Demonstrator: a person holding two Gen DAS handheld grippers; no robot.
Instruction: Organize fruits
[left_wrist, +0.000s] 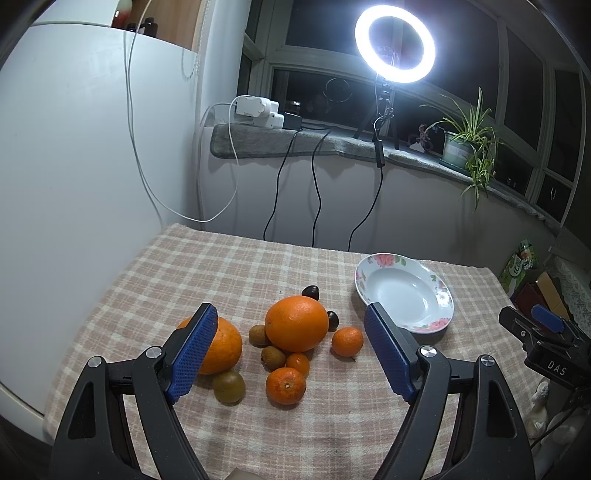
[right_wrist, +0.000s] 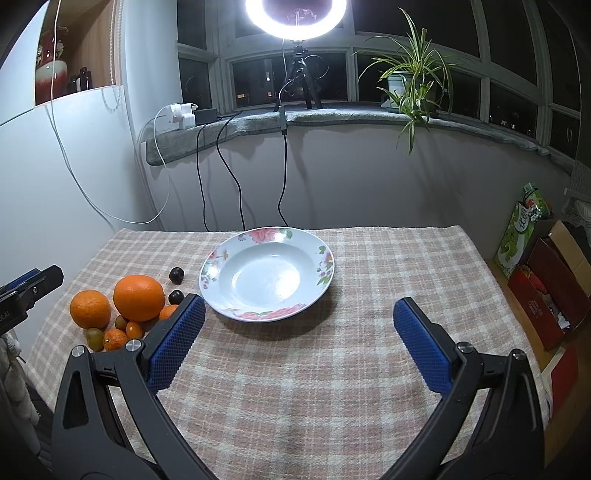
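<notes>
Two spread grippers are hovering over a checked tablecloth (right_wrist: 295, 369) holding a fruit pile and an empty plate.

The left gripper (left_wrist: 291, 343), jaws wide apart and gripping nothing, is framing the fruit pile: a large orange (left_wrist: 296, 323) sits between its fingers, another orange (left_wrist: 221, 345) lies behind the left finger. The right gripper (right_wrist: 299, 328), also spread and empty, is facing the floral plate (right_wrist: 266, 273) just ahead, fruit lying off to its left.

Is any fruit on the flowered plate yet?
No, the flowered plate holds nothing; the oranges and the other fruit lie on the tablecloth beside it.
</notes>
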